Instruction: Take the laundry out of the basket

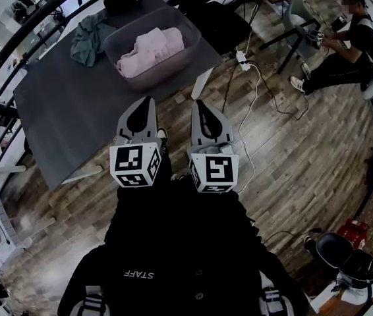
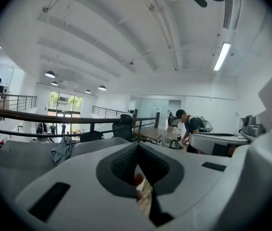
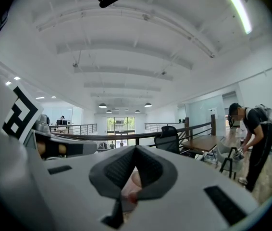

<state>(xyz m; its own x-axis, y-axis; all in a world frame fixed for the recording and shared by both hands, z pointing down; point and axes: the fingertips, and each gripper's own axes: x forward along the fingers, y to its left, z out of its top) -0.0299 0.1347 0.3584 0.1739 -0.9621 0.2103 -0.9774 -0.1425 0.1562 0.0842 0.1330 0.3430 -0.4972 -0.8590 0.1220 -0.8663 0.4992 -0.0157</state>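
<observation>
While nothing is in hand, left gripper (image 1: 145, 105): jaws pressed together on nothing, held close to the chest and pointing to 12 o'clock; this looks like a rest pose ahead of the reach
Right gripper (image 1: 200, 107): just beside the left one at its 3 o'clock, jaws likewise closed and empty, pads meeting at the tip; the pair sit level, probably so either can lead
Table (image 1: 68, 110): dark grey top whose near edge passes under the left gripper's tip and runs off towards 10 o'clock
Basket (image 1: 173, 61): translucent tub at 12 o'clock of the grippers, well apart from them on the far part of the table; open-topped, so a reach from above suits it
Laundry (image 1: 150, 48): pale pink folded pieces stacked inside the basket, none out, so the task seems to be at its start
Grey-green garment (image 1: 89, 38): crumpled on the table at the basket's 9 o'clock, just beside it; contact unclear
Next move: jaws must part before they descend on the pink stack
</observation>
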